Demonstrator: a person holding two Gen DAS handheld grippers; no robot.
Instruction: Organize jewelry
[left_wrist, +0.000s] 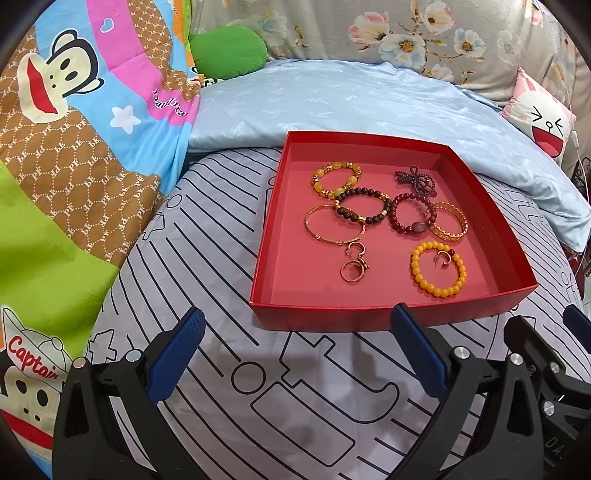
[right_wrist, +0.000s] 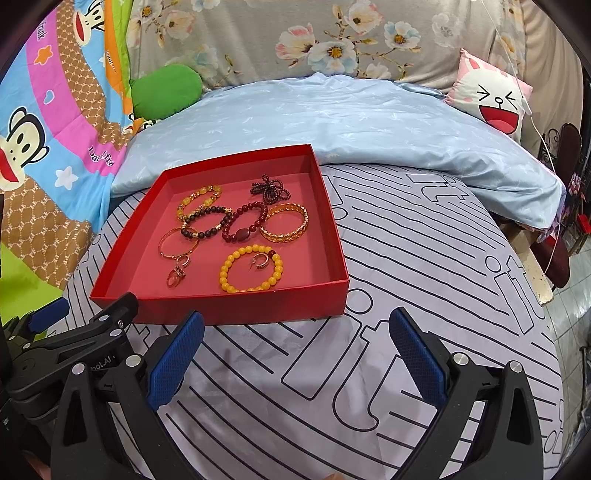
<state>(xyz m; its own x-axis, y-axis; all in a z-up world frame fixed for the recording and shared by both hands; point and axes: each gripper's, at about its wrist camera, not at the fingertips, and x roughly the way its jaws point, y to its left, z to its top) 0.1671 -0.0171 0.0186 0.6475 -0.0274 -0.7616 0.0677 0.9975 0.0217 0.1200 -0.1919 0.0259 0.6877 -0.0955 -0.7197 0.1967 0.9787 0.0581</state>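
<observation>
Left claw (left_wrist: 297, 354) low over the striped bed sheet (left_wrist: 221, 258), blue pads spread wide apart, nothing between them. Right claw (right_wrist: 297, 354) same: pads apart, empty, just short of the red tray (right_wrist: 221, 310), which sits on the bed ahead of both.

All the jewelry is in the tray. Left to right in the left wrist view:
- thin gold bangle (left_wrist: 334, 223), overlapped by the dark bead bracelet (left_wrist: 364, 205)
- yellow-amber bead bracelet (left_wrist: 336, 180) behind them, touching the dark one
- gold rings (left_wrist: 354, 266) in a small cluster just below the bangle
- dark red bead bracelet (left_wrist: 410, 214), touching the dark one
- tangled dark bead string (left_wrist: 415, 181) at the back
- wide gold cuff (left_wrist: 448, 221), overlapping the red bracelet
- orange bead bracelet (left_wrist: 438, 267) alone in front, a hoop earring (left_wrist: 443, 258) lying inside it

Judgement: everything is gathered into the tray, so collecting looks done. Pieces overlap and aren't sorted by type; the bead string is bunched. If spacing or sorting is wanted, that's left. Neither claw is engaged with anything.
</observation>
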